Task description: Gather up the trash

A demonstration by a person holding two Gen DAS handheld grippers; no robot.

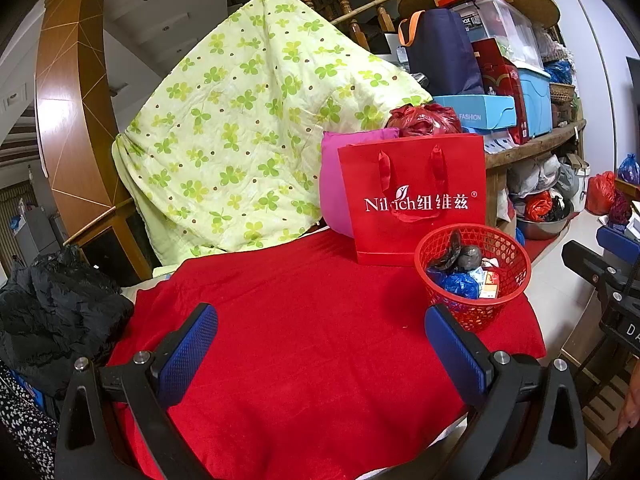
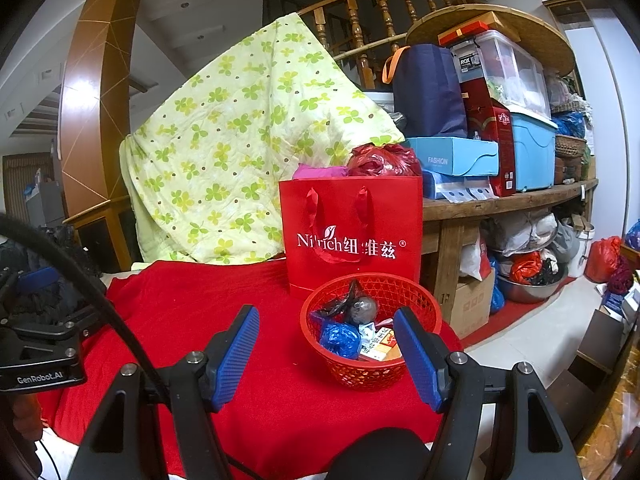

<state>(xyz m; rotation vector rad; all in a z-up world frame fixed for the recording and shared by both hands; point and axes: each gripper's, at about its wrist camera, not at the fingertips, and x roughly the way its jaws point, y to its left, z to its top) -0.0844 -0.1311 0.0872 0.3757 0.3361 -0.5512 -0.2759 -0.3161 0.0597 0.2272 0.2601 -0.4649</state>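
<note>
A red mesh basket (image 1: 472,304) (image 2: 372,368) stands on the red cloth (image 1: 300,340) (image 2: 256,360) near its right edge. Inside lie a blue crumpled bag (image 2: 340,338), a grey ball of wrap (image 2: 363,309), a black wrapper and an orange-white carton (image 2: 380,346). My left gripper (image 1: 322,316) hovers open over bare cloth, the basket just beyond its right finger. My right gripper (image 2: 326,318) is open too, its tips framing the basket's near side without touching it. Nothing sits between either pair of pads.
A red paper gift bag (image 1: 416,200) (image 2: 352,236) stands behind the basket, with a pink cushion (image 1: 332,188) and a red plastic bag (image 2: 382,160). A green clover quilt (image 1: 248,128) drapes at the back. Cluttered wooden shelves (image 2: 508,200) fill the right; black clothing (image 1: 56,312) lies left.
</note>
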